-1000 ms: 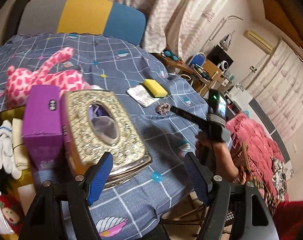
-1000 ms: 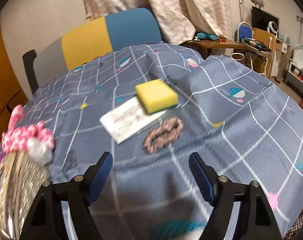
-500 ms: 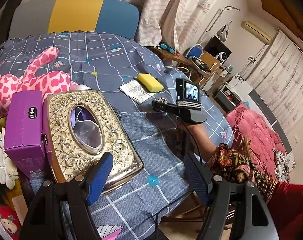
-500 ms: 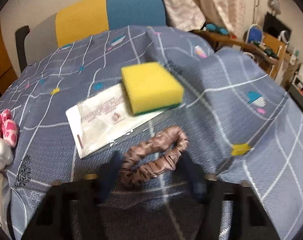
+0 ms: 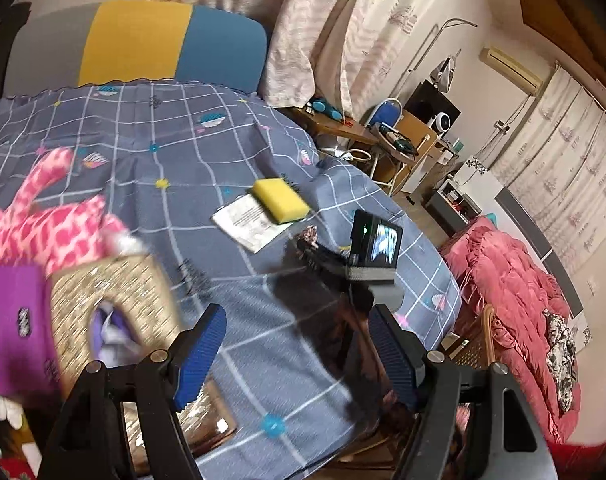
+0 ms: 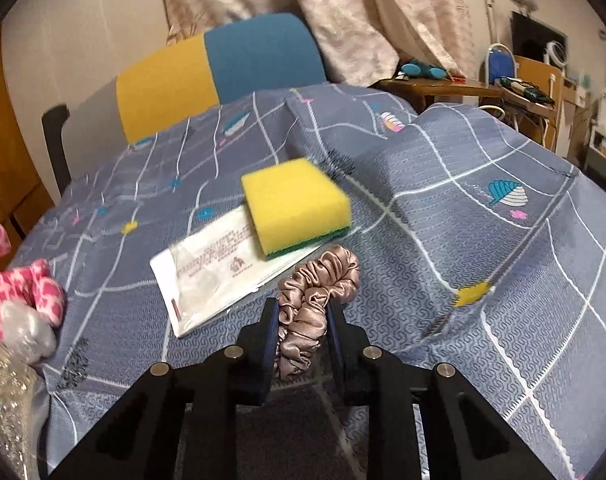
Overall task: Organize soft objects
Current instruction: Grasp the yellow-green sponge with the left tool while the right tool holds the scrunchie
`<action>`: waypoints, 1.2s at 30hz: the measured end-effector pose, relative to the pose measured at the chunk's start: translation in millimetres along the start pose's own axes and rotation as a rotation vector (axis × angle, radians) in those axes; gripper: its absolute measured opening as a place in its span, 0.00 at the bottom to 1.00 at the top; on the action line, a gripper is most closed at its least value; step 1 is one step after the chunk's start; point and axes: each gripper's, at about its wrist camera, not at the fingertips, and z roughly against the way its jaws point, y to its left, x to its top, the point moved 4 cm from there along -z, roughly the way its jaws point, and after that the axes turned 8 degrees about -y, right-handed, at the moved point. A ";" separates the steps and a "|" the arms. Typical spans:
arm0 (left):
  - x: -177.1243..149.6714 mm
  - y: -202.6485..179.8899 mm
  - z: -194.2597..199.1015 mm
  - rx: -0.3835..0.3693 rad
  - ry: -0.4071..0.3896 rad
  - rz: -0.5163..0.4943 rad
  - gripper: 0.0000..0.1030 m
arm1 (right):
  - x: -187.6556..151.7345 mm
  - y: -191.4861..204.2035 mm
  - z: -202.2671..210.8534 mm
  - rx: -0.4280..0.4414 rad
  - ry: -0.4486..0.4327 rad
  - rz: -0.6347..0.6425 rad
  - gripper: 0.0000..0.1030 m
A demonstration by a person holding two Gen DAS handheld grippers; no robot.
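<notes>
Scrunchie [image 6: 315, 304] between closing (right) claw [image 6: 301, 332].

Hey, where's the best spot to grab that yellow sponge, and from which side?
Grip the sponge across its two short side faces, coming from above and the near side. It lies flat on the white packet, so its thick sides stand clear, while the scrunchie crowds its near edge.
</notes>
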 end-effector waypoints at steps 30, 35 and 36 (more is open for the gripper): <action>85.0 1.4 -325.1 0.240 0.243 0.094 0.81 | -12.6 -63.1 6.9 0.111 -0.103 -0.389 0.23; 89.2 -1.0 -357.3 0.335 0.269 -0.023 0.86 | -14.8 -67.2 11.5 0.113 -0.127 -0.403 0.23; 86.6 1.0 -365.0 0.333 0.302 -0.012 0.86 | -17.4 -67.9 14.4 0.113 -0.128 -0.404 0.23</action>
